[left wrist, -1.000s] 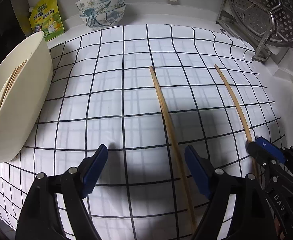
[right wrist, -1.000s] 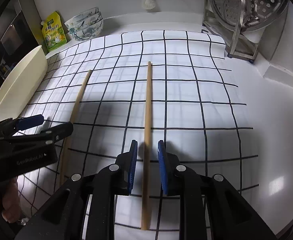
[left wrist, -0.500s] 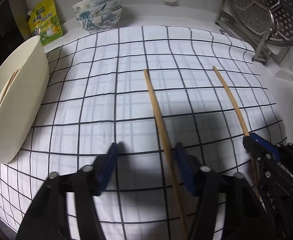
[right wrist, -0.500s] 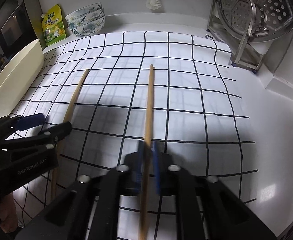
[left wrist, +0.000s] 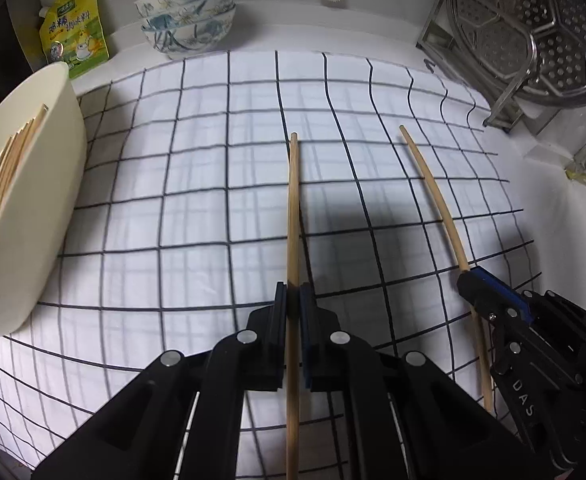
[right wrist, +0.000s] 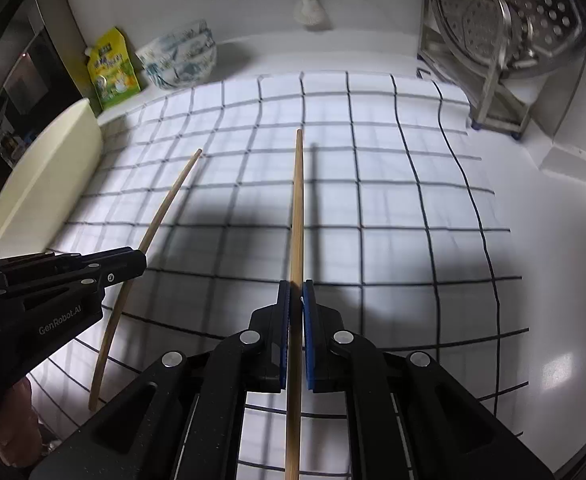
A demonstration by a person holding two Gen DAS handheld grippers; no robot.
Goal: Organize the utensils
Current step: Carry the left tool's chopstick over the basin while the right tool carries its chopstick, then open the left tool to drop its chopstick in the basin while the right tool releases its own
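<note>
Where checked cloth (left wrist: pixel 197 216) covers white counter (right wrist: pixel 553 280), steamer rack (left wrist: pixel 525 40) behind.

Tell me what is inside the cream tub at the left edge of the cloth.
Several wooden chopsticks lie inside the cream tub, leaning along its far wall. Its floor and near side are hidden by the rim, so anything else in there cannot be seen.

We have closed our left hand-held gripper (left wrist: pixel 292 300) from wide open onto the chopstick (left wrist: pixel 293 216) at the centre of its view. Our right hand-held gripper (right wrist: pixel 296 300), nearly shut a second ago, now pinches the other chopstick (right wrist: pixel 296 216) at frame centre.
</note>
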